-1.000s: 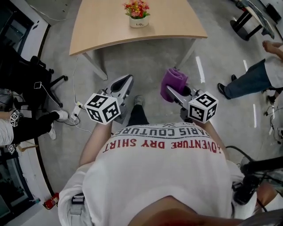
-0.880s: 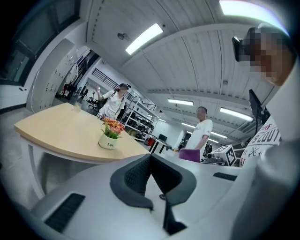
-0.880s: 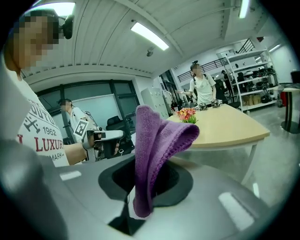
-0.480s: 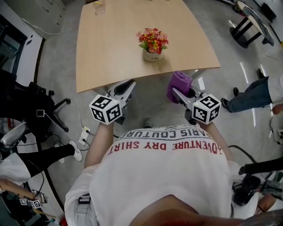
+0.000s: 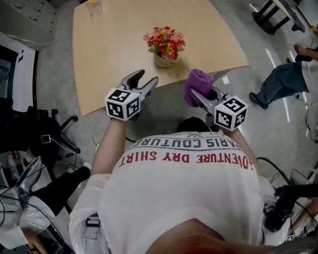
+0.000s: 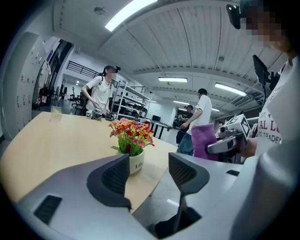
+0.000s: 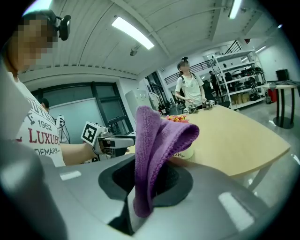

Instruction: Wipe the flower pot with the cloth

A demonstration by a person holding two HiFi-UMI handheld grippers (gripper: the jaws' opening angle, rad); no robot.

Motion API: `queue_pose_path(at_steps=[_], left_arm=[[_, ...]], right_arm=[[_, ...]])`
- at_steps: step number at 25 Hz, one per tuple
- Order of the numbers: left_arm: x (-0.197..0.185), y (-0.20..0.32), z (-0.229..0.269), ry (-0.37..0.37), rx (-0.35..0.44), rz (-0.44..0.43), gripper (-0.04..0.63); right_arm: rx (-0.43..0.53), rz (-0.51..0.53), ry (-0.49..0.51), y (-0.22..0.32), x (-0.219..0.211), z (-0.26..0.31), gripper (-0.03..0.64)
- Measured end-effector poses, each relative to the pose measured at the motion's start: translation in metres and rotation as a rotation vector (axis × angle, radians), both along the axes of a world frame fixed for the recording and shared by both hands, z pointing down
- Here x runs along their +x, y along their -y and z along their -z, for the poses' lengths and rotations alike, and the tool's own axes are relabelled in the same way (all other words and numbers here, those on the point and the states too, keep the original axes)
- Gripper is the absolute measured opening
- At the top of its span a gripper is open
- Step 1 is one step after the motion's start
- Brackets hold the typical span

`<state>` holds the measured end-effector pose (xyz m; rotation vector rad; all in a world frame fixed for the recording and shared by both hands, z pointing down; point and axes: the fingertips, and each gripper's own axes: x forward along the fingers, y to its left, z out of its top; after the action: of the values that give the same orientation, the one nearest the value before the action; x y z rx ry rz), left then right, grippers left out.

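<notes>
A small white flower pot (image 5: 164, 61) with red and yellow flowers stands near the front edge of the wooden table (image 5: 114, 39). My left gripper (image 5: 142, 81) hovers over that edge, left of the pot; its jaws are opening with nothing between them. In the left gripper view the pot (image 6: 136, 161) shows beyond the left gripper (image 6: 149, 174). My right gripper (image 5: 197, 94) is shut on a folded purple cloth (image 5: 197, 85), just right of the pot and off the table's edge. The right gripper view shows the cloth (image 7: 154, 150) pinched between the jaws, hiding most of the pot (image 7: 183, 153).
A clear cup (image 5: 93, 6) stands at the table's far end. A person's leg (image 5: 278, 84) is on the floor to the right, an office chair (image 5: 39, 129) and cables to the left. Several people stand by shelves in the background (image 6: 101, 96).
I have walked up to the table; both grippers moved forward to its front edge near the pot. The left jaws, shut before, now stand apart. The cloth stayed in the right gripper.
</notes>
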<state>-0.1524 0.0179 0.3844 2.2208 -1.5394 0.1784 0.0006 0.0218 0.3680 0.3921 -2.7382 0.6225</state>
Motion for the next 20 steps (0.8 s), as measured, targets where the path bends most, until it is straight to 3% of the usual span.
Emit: queue_pose_path(at_steps=[3,9,13,20], left_arm=[[-0.003,0.026,-0.019,0.063,-0.029,0.001,0.292],[-0.007,0.076,-0.064,0.127,-0.117,-0.049,0.295],[-0.006,0.102,-0.096,0.150,-0.164,-0.061,0.341],[-0.009,0.140,-0.120,0.186,-0.166,-0.023,0.374]], right_arm=[[-0.021,0.000,0.000,0.014,-0.006,-0.013,0.060],[-0.086,0.004,-0.002,0.049,-0.022,-0.044,0.060],[-0.112,0.006,0.004,0.064,-0.032,-0.059,0.060],[-0.144,-0.018,-0.002,0.092,-0.029,-0.086,0.060]])
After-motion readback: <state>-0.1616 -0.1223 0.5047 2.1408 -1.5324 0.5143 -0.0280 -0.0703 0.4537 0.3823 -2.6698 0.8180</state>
